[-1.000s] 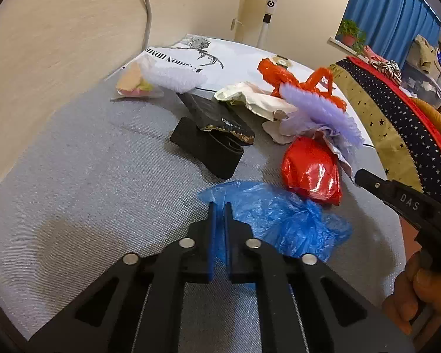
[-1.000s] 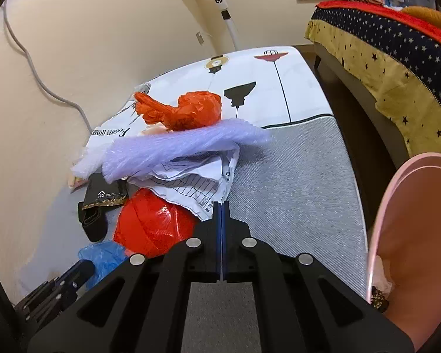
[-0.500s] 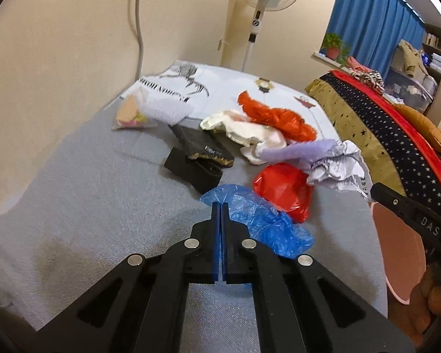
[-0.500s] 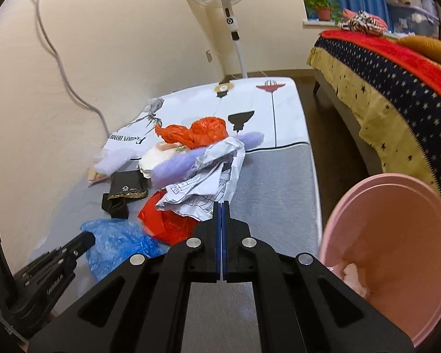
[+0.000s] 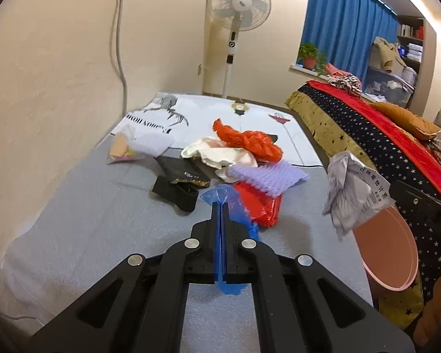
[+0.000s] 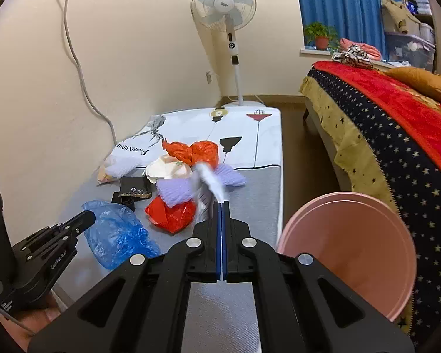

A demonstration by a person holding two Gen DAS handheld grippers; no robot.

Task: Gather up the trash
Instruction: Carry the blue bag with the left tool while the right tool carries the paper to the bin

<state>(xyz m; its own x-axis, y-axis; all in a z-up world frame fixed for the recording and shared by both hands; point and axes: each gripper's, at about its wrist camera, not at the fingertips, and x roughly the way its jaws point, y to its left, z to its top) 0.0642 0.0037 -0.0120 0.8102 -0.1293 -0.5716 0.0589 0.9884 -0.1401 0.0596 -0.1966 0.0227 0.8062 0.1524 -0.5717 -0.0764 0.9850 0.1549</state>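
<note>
Holding two pieces at once: the left gripper (image 5: 220, 206) is pinching a blue plastic bag (image 6: 114, 229) in its fingers, the right gripper (image 6: 221, 206) is clamping crumpled printed paper (image 5: 352, 191) beside the pink bin (image 6: 347, 250). Neither is binned yet; an orange bag (image 6: 194, 151), lilac foam (image 5: 267, 176) and black packets (image 5: 179, 185) are lying mid-mattress (image 5: 88, 220), between wall and bed.

This is a bedroom in a home. There is a bed (image 6: 397, 123) with a starry blanket and an orange pillow (image 6: 423, 81), a low mattress (image 5: 103, 220) on the floor by the wall, and a tall fan (image 6: 225, 3) in the corner. Blue curtains (image 5: 347, 29) hang by a window sill with a potted plant (image 6: 320, 33), and shelves (image 5: 408, 41) hold clothes and boxes.
</note>
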